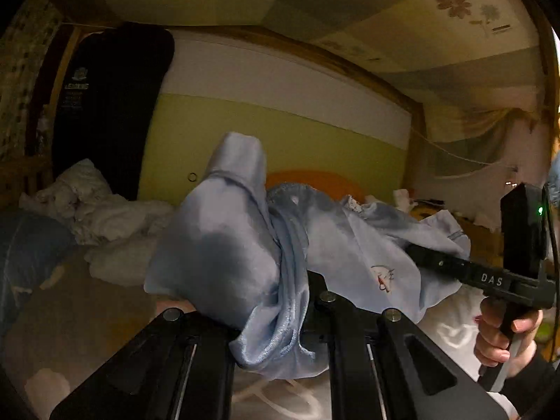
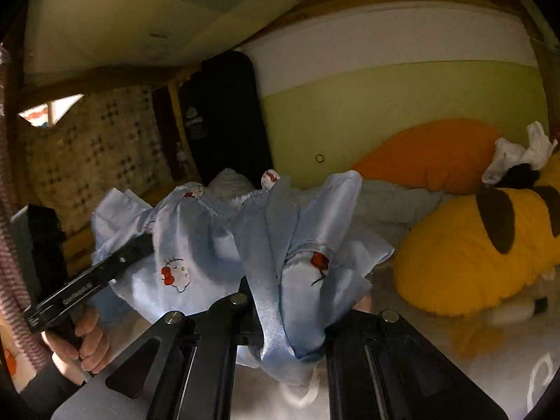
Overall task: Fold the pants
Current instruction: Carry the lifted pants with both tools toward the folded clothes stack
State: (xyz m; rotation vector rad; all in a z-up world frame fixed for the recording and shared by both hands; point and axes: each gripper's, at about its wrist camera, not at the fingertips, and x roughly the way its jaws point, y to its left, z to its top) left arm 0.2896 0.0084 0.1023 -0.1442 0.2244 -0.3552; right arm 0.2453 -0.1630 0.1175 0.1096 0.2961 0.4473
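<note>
The light blue satin pants [image 1: 217, 241] with small cartoon-cat prints hang in the air above the bed, stretched between both grippers. My left gripper [image 1: 297, 290] is shut on a bunched fold of the cloth, which drapes over its fingers and hides the tips. In the left wrist view the right gripper [image 1: 416, 250] comes in from the right, held by a hand [image 1: 500, 336], its tip buried in the fabric. My right gripper [image 2: 287, 297] is shut on another gathered part of the pants [image 2: 196, 252]. The left gripper [image 2: 147, 241] shows at the left of that view.
Below lies a bed with a pale sheet [image 1: 70, 315]. Crumpled white bedding [image 1: 98, 217] and a blue pillow [image 1: 28, 245] lie to the left. A black garment [image 1: 112, 105] hangs on the wooden frame. An orange pillow [image 2: 427, 154] and a yellow plush toy [image 2: 472, 252] lie to the right.
</note>
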